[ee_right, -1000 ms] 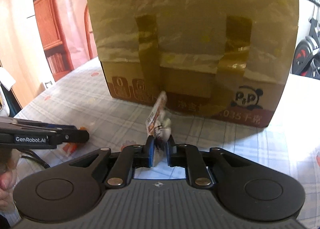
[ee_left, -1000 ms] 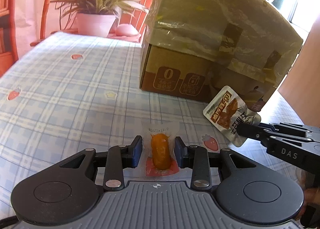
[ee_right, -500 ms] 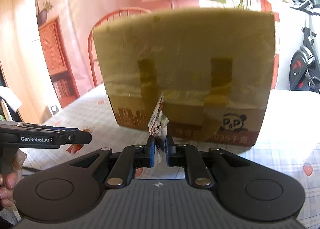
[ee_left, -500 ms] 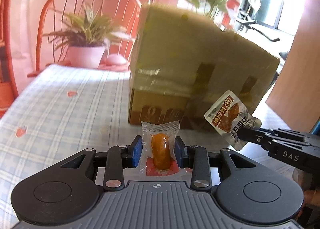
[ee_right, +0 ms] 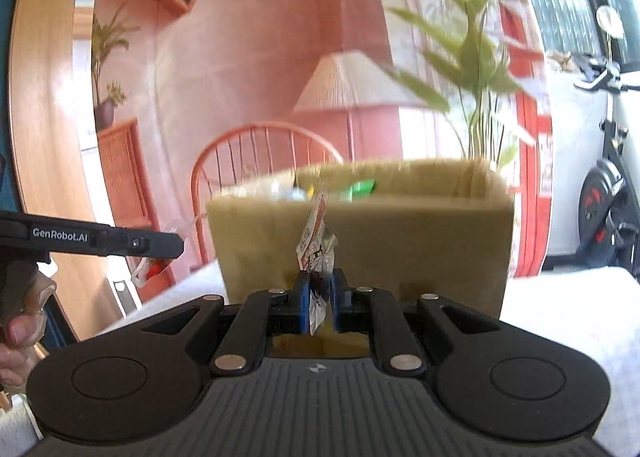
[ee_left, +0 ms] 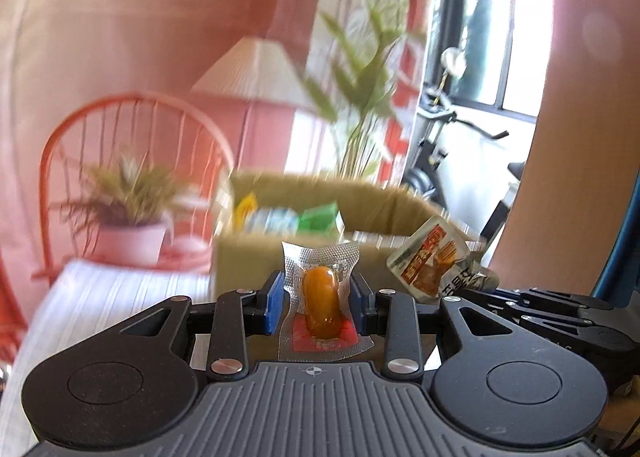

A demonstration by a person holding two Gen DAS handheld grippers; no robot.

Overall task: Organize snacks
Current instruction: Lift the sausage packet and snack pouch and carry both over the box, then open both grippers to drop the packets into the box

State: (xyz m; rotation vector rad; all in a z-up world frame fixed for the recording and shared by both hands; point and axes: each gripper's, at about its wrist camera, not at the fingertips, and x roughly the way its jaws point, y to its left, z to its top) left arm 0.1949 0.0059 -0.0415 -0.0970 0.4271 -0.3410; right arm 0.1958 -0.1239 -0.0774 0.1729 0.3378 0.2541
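My left gripper [ee_left: 318, 307] is shut on a clear packet with an orange snack [ee_left: 321, 307] and holds it raised in front of the open cardboard box [ee_left: 376, 203]. My right gripper [ee_right: 320, 299] is shut on a flat printed snack pouch [ee_right: 316, 235], seen edge-on, level with the box's near wall [ee_right: 400, 249]. That pouch also shows in the left wrist view [ee_left: 430, 263], right of my left gripper. The left gripper's packet shows in the right wrist view [ee_right: 154, 267] at left. Several snack packets lie inside the box [ee_left: 280, 217].
A potted plant [ee_left: 128, 213] stands on the table [ee_left: 120, 289] left of the box. A red chair [ee_right: 260, 165], a floor lamp [ee_right: 352, 85] and a tall plant [ee_right: 472, 69] stand behind. An exercise bike [ee_right: 608, 213] is at right.
Both grippers have risen with their packets from table level to about the box's rim; the box's open top and its contents now show.
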